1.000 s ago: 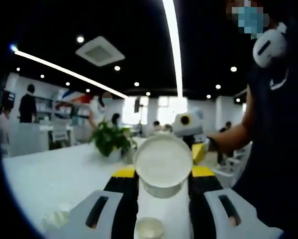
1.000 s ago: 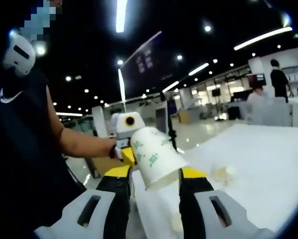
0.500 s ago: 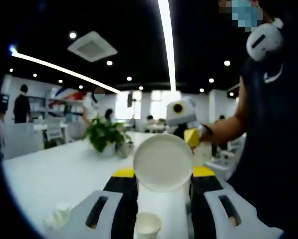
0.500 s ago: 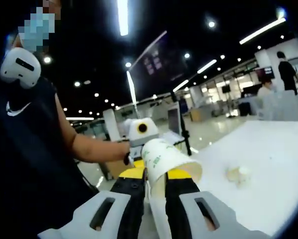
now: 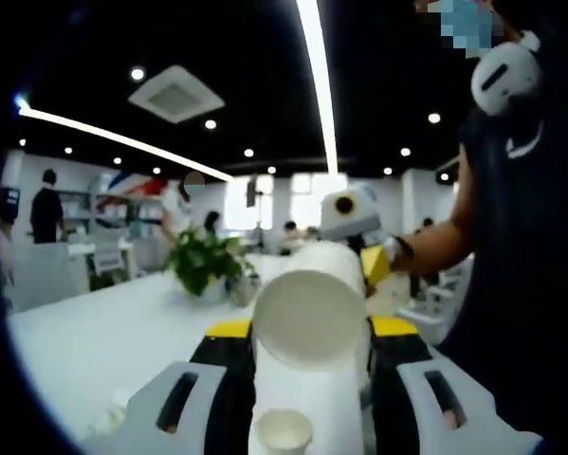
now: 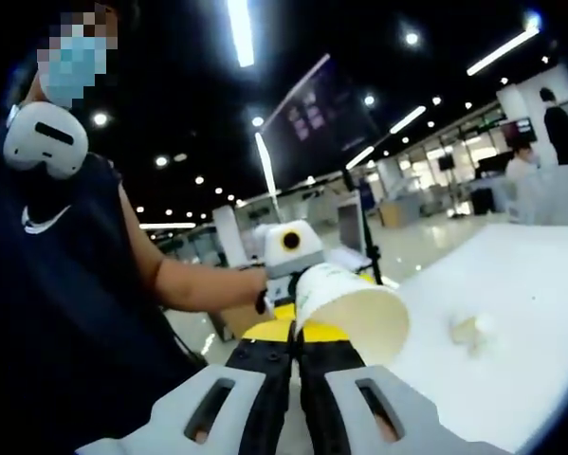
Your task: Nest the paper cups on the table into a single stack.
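Gripping a white paper cup (image 5: 310,318) between their jaws, the left tongs (image 5: 302,355) carry it on its side above the bench (image 5: 94,341), its round base facing the camera. Just behind this cup, the right tongs (image 5: 355,232) come in from the right, touching or nearly touching it; which cannot be told. In the right gripper view, the right tongs (image 6: 298,355) stand with jaws almost together, pinching the wall of a second cup (image 6: 350,305) printed with green marks, tilted with its open mouth toward the lower right. Whether the two cups already overlap cannot be told. A third cup (image 5: 281,431) stands upright on the bench below the left tongs. A potted plant (image 5: 203,265) sits farther along the bench. A small pale object (image 6: 473,332), too blurred to identify, lies on the white surface.
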